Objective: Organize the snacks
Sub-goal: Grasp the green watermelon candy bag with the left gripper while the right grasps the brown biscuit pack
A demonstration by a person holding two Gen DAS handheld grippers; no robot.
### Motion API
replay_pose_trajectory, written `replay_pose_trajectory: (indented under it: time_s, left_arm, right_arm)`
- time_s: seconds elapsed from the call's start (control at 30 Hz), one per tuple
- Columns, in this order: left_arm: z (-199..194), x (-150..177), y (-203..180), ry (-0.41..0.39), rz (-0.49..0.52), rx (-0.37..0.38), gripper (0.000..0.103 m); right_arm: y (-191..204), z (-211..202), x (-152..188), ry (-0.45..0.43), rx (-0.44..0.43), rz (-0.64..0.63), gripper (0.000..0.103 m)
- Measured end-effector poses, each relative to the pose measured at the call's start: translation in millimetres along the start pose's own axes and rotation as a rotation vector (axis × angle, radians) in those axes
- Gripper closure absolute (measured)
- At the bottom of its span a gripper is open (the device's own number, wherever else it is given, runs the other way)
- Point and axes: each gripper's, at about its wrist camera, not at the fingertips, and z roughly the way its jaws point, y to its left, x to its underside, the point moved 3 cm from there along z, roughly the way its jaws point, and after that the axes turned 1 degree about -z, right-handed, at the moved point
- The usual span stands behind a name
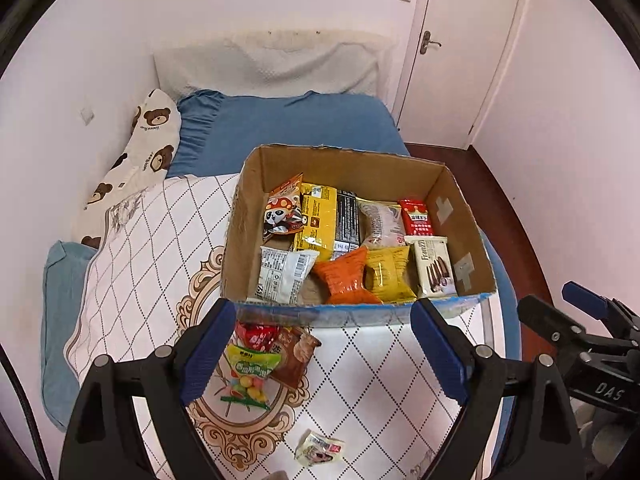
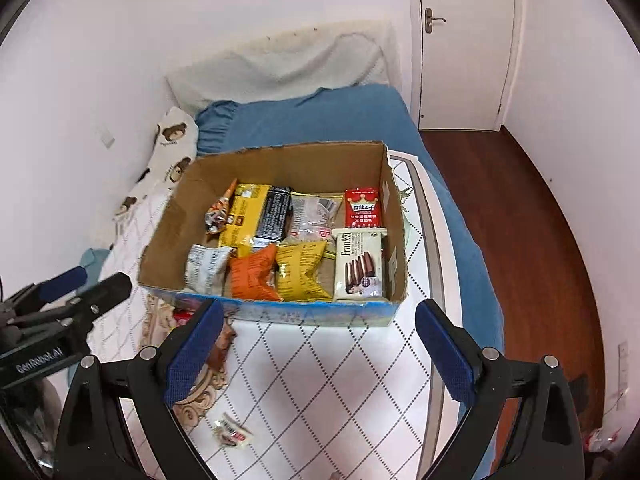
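- Left wrist view: left gripper (image 1: 324, 344), jaws wide apart and empty, above the patterned quilt (image 1: 384, 376). Cardboard box (image 1: 352, 160) of snacks lies just beyond; green candy bag (image 1: 251, 368), brown packet (image 1: 298, 354) and small wrapped sweet (image 1: 320, 446) lie loose near it.
- Right wrist view: right gripper (image 2: 318, 350), jaws likewise apart, empty; box (image 2: 280, 160) beyond, Franzzi biscuit pack (image 2: 360, 264) at its near right corner.

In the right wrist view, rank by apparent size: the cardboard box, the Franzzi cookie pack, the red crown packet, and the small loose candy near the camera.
1. cardboard box
2. Franzzi cookie pack
3. red crown packet
4. loose candy, smallest despite being nearest
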Motion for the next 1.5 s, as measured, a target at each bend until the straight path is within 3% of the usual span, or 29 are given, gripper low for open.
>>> replay_pose_trajectory:
  time_s: [0.17, 0.33, 0.4, 0.43, 0.47, 0.53, 0.63, 0.83, 1.0, 1.13, 1.17, 1.3, 1.37, 1.5]
  left_arm:
    - [-5, 12, 6, 0.005, -0.02, -0.01, 0.013]
    - [2, 43, 28, 0.031, -0.048, -0.062, 0.013]
    - [12, 63, 47, 0.06, -0.052, -0.129, 0.013]
    - [15, 69, 55, 0.072, -0.057, -0.15, 0.013]
    - [22, 80, 69, 0.099, -0.069, -0.181, 0.013]
    - [32, 92, 89, 0.137, -0.092, -0.213, 0.013]
    - [47, 107, 123, 0.186, -0.124, -0.278, 0.013]
    - [73, 127, 167, 0.245, -0.153, -0.344, 0.013]
    - [100, 136, 176, 0.295, -0.129, -0.329, 0.013]
    - [125, 141, 179, 0.338, -0.098, -0.303, 0.014]
    - [130, 141, 179, 0.345, -0.096, -0.293, 0.014]
    - [141, 142, 177, 0.368, -0.091, -0.247, 0.014]
    - [142, 143, 174, 0.381, -0.095, -0.215, 0.014]
    - [148, 143, 157, 0.41, -0.088, -0.108, 0.014]
  right_arm:
    - [3, -15, 10, -0.016, -0.024, 0.007, 0.004]
    - [14, 8, 38, 0.06, -0.105, -0.005, 0.004]
    - [22, 31, 56, 0.118, -0.143, -0.008, 0.005]
    - [29, 47, 67, 0.164, -0.173, -0.01, 0.012]
    - [32, 59, 73, 0.195, -0.2, -0.002, 0.028]
    - [42, 89, 89, 0.275, -0.256, 0.028, 0.04]
    - [61, 135, 106, 0.336, -0.304, 0.079, 0.041]
    - [96, 200, 104, 0.33, -0.297, 0.213, 0.041]
    - [123, 248, 102, 0.34, -0.163, 0.209, 0.041]
    - [150, 262, 102, 0.316, -0.107, 0.159, 0.038]
    - [159, 266, 102, 0.32, -0.084, 0.129, 0.032]
    - [184, 277, 106, 0.326, 0.012, -0.011, 0.033]
    - [188, 274, 111, 0.323, 0.024, -0.103, 0.04]
    - [171, 255, 124, 0.362, 0.014, -0.178, 0.04]
